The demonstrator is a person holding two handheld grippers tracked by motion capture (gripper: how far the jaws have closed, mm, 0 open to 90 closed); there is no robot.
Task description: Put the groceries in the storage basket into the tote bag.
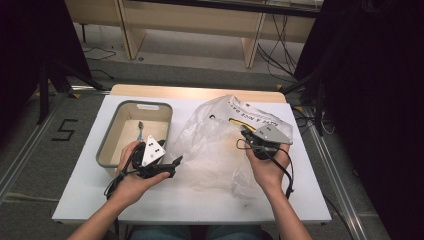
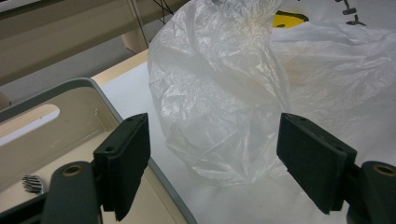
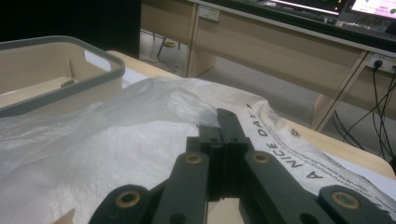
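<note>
One plastic bag (image 1: pixel 220 145), thin and see-through white, all crinkled and puffed up, sprawled over the middle and right part of the table (image 1: pixel 80 195). Black lettering plus a yellow patch along its far right edge. Reaches nearly from the far edge down toward the near edge.

One bin (image 1: pixel 111 135), beige with a grey rim, sitting toward the left edge, just beside the bag. One small brush (image 1: pixel 140 131) lying inside it on the bottom.

Two grippers. Left gripper (image 2: pixel 212 158) near the bin's near right corner, jaws wide apart with the bag's lower bulge sitting beyond the gap, not touching it as far as visible. Right gripper (image 3: pixel 223 135) up at the bag's right side, jaws pressed together on a fold of the bag's edge.

Two hands too, left hand (image 1: pixel 134 181) and right hand (image 1: pixel 268 167), one per gripper.
</note>
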